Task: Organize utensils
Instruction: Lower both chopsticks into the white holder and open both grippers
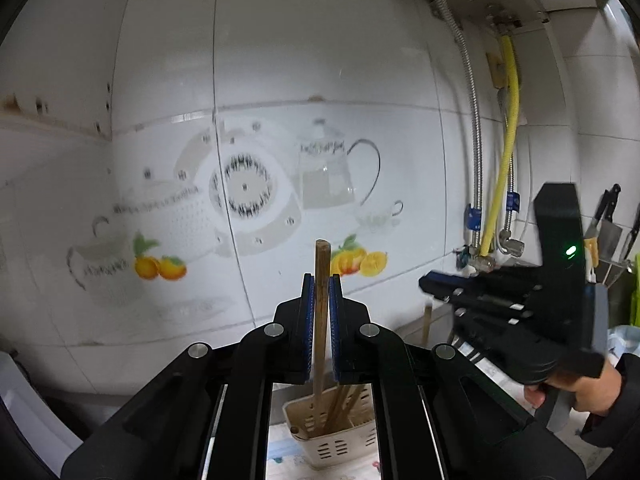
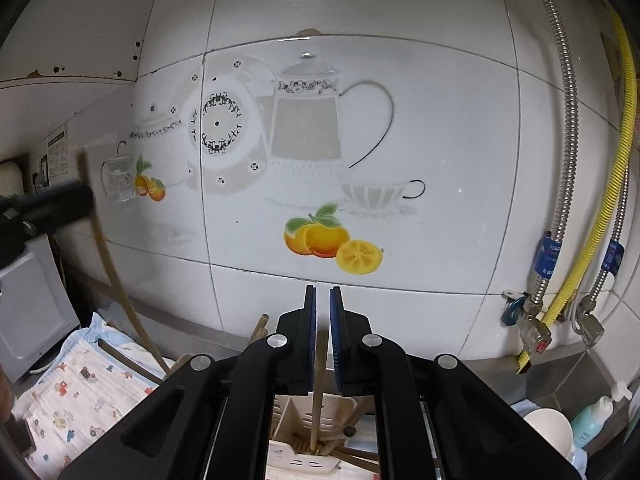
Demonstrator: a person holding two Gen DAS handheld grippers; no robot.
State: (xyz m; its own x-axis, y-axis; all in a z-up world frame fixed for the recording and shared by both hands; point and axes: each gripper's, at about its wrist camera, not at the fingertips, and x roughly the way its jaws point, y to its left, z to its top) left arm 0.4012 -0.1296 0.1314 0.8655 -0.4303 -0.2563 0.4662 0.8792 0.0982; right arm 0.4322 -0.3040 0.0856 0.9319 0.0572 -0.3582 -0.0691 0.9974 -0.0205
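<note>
A wooden chopstick (image 1: 322, 300) runs down between the left tool (image 1: 322, 280) pads, its lower length masked by the tool body before reappearing in the cream holder (image 1: 332, 436), whose base the frame's bottom edge cuts off. In the right wrist view, the left tool (image 2: 48, 204) is a dark blur at the frame's left edge. The stick (image 2: 318, 392) behind the right tool (image 2: 322, 292) is half covered; whether the pads touch it cannot be told. A white bowl (image 2: 548, 432) near the surface's right end is partly hidden.

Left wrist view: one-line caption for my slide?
Left gripper clamps a wooden chopstick above the beige utensil holder.
</note>
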